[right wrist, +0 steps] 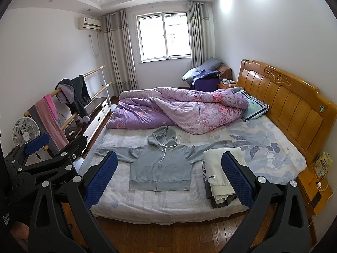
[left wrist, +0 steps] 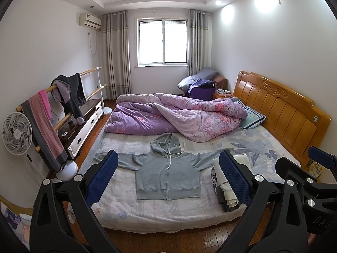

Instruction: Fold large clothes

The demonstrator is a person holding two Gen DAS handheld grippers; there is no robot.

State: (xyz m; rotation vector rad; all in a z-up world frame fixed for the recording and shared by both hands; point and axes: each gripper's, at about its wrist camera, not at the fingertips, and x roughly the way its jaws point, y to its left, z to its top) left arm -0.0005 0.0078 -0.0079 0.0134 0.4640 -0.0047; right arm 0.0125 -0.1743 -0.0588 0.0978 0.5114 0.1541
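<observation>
A grey zip hoodie [left wrist: 167,175] [right wrist: 161,168] lies flat and face up on the bed, sleeves spread out to both sides, hood toward the quilt. To its right sits a stack of folded clothes [left wrist: 223,186] [right wrist: 221,177] with a cream piece on top. My left gripper [left wrist: 168,177] is open and held back from the bed's near edge, nothing between its blue pads [left wrist: 102,177]. My right gripper [right wrist: 169,179] is open too, also empty and clear of the bed. Each gripper shows at the edge of the other's view.
A rumpled purple floral quilt [left wrist: 179,116] fills the far half of the bed [left wrist: 147,213]. The wooden headboard [left wrist: 284,107] runs along the right. A fan [left wrist: 16,133], a clothes rail [left wrist: 63,103] and a low cabinet stand at the left. A bedside table [right wrist: 316,185] sits at right.
</observation>
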